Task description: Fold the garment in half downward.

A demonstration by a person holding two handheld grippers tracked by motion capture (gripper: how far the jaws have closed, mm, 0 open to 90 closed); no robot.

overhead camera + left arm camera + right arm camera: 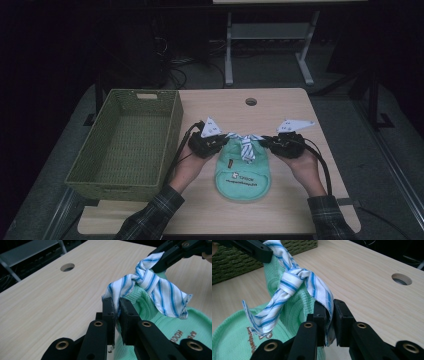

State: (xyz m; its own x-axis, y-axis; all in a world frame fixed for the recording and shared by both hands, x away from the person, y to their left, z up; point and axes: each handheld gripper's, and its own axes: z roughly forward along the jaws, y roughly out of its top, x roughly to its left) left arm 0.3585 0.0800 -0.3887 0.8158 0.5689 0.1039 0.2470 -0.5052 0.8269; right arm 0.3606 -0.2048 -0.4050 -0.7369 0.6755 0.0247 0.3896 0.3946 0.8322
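Note:
A mint-green knitted garment [243, 172] with printed lettering lies flat in the middle of the table. A blue-and-white striped cloth strip [246, 145] is knotted at its top edge. My left gripper [223, 141] comes in from the left and is shut on the strip's left end [117, 293]; the cloth is pinched between its pads [117, 307]. My right gripper [263, 142] comes in from the right and is shut on the other end, with cloth showing between its pads [329, 311]. The knot [292, 282] sits between the two grippers, and one loose tail hangs over the green fabric [229, 340].
A green woven basket [172, 130] stands on the table's left side, close to my left hand. A round cable hole [251, 101] is in the tabletop behind the garment. The table's far edge gives way to a dark floor with a metal stand.

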